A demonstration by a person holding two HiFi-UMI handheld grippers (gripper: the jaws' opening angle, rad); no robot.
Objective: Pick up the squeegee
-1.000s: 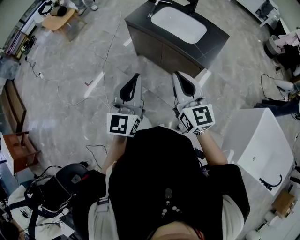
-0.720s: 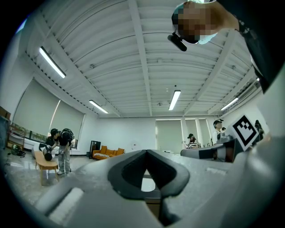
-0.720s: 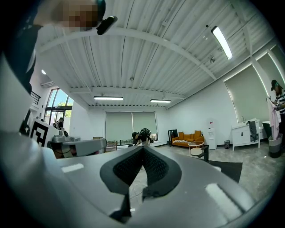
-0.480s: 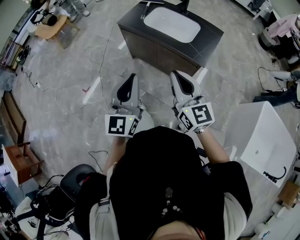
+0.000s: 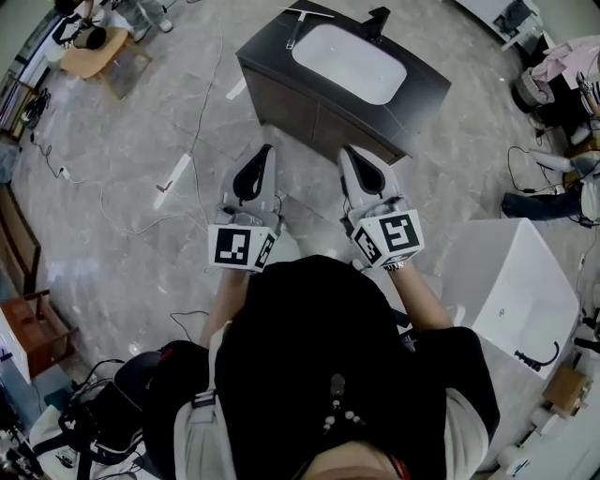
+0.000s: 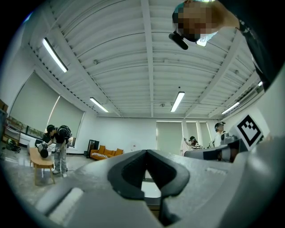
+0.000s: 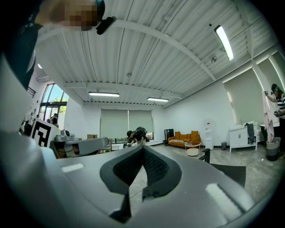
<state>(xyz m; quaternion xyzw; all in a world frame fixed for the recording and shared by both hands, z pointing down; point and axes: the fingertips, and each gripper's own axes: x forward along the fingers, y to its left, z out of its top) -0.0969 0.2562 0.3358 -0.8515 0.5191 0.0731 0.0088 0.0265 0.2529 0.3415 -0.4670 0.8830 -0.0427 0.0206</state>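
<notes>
The squeegee (image 5: 298, 24) is a thin pale T-shaped tool. It lies on the dark vanity (image 5: 281, 89) at the far left corner, beside the white sink basin (image 5: 349, 61). In the head view both grippers are held side by side in front of the vanity, pointing at it, well short of the squeegee. My left gripper (image 5: 265, 150) is shut with nothing in it, its jaws meeting at the tip (image 6: 146, 152). My right gripper (image 5: 350, 150) is likewise shut and empty (image 7: 142, 147). Neither gripper view shows the squeegee.
A black faucet (image 5: 378, 17) stands behind the basin. A white tub (image 5: 511, 291) sits on the floor at the right. Cables and a white strip (image 5: 173, 175) lie on the marble floor at the left. A wooden table (image 5: 89, 52) stands far left, and a black bag (image 5: 112, 398) near my feet.
Both grippers have shifted slightly forward toward the vanity, and the floor items have slid in view as the person moves. The jaws stay shut.
</notes>
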